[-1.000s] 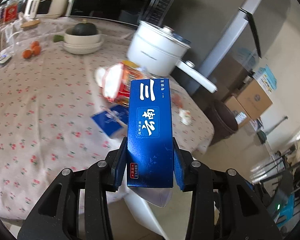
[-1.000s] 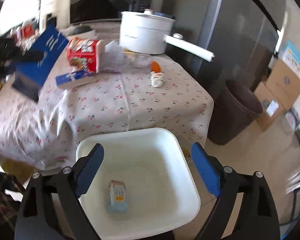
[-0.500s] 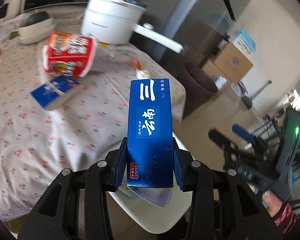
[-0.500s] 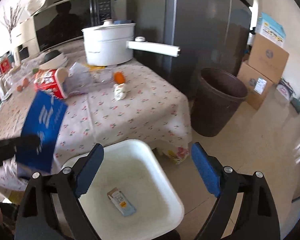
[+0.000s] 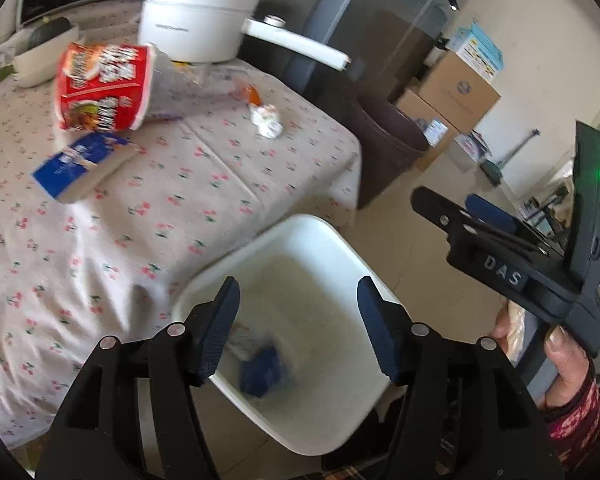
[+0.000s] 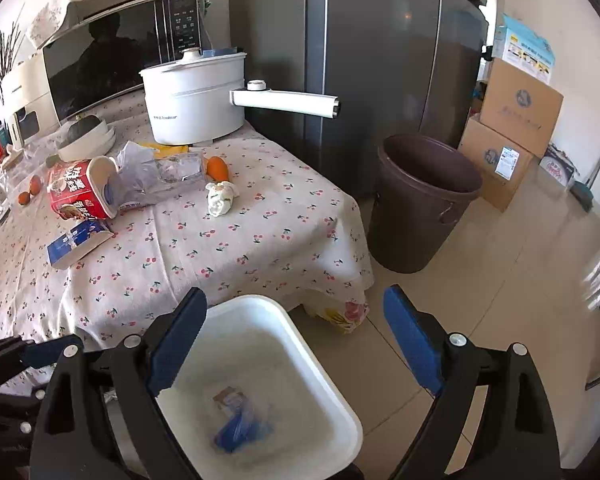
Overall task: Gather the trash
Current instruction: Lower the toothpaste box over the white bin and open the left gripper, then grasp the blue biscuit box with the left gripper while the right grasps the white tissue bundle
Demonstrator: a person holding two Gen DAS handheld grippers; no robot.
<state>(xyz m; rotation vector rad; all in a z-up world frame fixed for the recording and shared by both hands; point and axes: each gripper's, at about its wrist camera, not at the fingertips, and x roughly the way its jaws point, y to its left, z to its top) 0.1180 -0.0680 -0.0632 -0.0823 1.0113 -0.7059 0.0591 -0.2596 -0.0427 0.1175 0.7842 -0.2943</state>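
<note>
My left gripper [image 5: 298,322] is open and empty above a white bin [image 5: 324,236] beside the table. A blurred blue box [image 5: 262,372] lies inside the bin, also in the right wrist view [image 6: 240,428]. My right gripper [image 6: 296,344] is open and empty over the white bin [image 6: 300,344]; it also shows in the left wrist view [image 5: 452,208]. On the table lie a red noodle cup [image 6: 80,192], a blue and white box [image 6: 78,242], a crumpled tissue [image 6: 220,198] and clear plastic wrap [image 6: 164,174].
A white electric pot [image 6: 196,100] with a long handle stands at the table's back. A brown waste bin [image 6: 420,204] stands on the floor right of the table, cardboard boxes [image 6: 512,128] behind it. A bowl [image 6: 86,140] and small oranges [image 6: 30,190] sit far left.
My left gripper opened and let go of the blue box, which dropped into the white bin. Both grippers have moved over the bin.
</note>
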